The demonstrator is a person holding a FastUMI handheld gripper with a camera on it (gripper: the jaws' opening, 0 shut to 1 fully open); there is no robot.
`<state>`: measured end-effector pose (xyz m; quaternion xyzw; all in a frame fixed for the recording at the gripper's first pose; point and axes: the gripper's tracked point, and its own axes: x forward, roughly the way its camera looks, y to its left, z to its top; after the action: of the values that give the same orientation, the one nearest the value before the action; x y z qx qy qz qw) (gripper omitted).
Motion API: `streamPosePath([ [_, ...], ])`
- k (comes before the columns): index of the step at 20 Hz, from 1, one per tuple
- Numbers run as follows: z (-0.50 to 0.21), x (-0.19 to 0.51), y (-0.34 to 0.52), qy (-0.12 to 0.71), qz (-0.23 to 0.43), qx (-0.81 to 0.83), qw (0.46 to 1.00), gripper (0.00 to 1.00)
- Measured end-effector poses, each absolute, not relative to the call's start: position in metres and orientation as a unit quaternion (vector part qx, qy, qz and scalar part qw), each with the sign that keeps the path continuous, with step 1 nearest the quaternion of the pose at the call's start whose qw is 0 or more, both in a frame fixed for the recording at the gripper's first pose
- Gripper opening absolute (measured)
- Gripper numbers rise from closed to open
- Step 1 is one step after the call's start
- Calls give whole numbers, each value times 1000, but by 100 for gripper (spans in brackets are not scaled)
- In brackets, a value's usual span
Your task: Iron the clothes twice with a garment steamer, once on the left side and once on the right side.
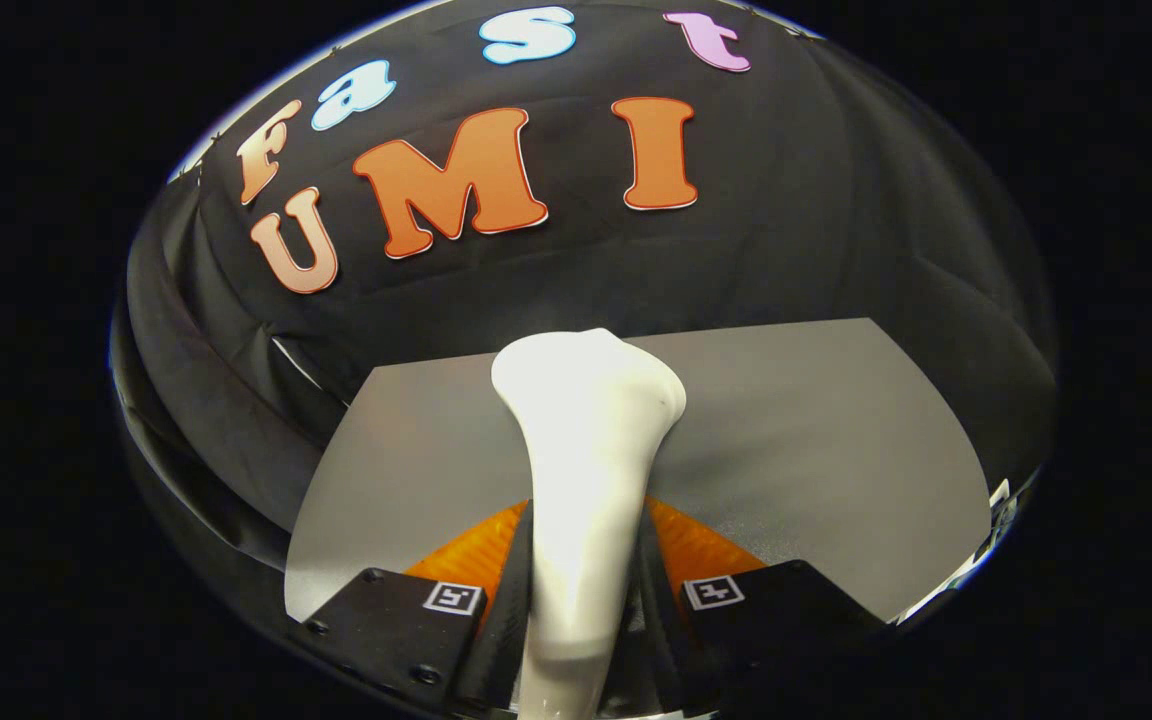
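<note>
Two fingers of the gripper (583,580) clamp the slim handle of a white garment steamer (581,450), one pressing on each side. The steamer's broad head rises beyond the fingers, above a grey surface (816,440) that ends at the booth's black cloth wall.

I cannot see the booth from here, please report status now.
Hand-held gripper shut on white steamer. Steamer head above grey table. Nothing in the way.
</note>
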<state>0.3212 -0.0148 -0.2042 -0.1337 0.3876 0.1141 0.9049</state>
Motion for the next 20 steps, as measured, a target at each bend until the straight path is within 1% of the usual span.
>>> streamPosePath([
  [1, -205, 322, -15, 389, 116, -133, 904, 59],
  [6, -205, 318, -9, 390, 122, -127, 904, 50],
  [9, -197, 313, -4, 380, 122, -138, 906, 50],
  [16, -153, 296, 2, 340, 122, -130, 923, 50],
  [20, -131, 280, 3, 316, 107, -130, 934, 50],
])
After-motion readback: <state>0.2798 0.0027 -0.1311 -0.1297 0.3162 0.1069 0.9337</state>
